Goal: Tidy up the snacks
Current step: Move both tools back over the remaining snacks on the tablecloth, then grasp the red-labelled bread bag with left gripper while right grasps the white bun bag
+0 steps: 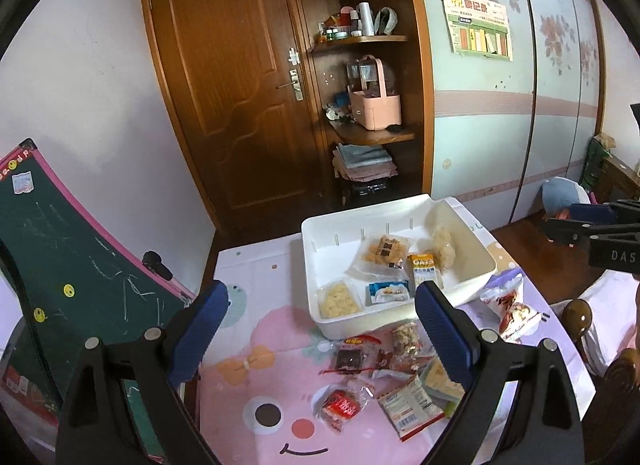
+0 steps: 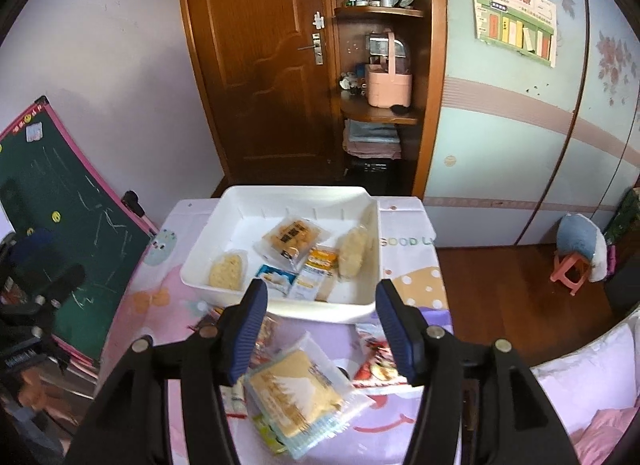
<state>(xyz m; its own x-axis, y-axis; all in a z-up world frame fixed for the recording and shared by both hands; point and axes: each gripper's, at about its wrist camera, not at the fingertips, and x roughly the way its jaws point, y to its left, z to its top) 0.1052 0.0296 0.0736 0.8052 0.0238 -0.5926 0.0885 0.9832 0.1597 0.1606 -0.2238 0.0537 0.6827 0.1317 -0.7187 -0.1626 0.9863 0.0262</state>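
Here, both tongs, left and right, hang apart, holding nothing. Loose snack packets lie on the table before the white bin; slippery wrappers could slide from a shallow pinch.

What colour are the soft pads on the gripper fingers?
Dark blue with ribbed lines, on black arms. The right wrist view shows the finger pads best.

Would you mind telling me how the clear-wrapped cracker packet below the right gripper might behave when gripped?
The cracker packet probably feels light; its glossy film may slip and crinkle between the fingers. The flat biscuit inside looks brittle, so squeezing hard could crack it.
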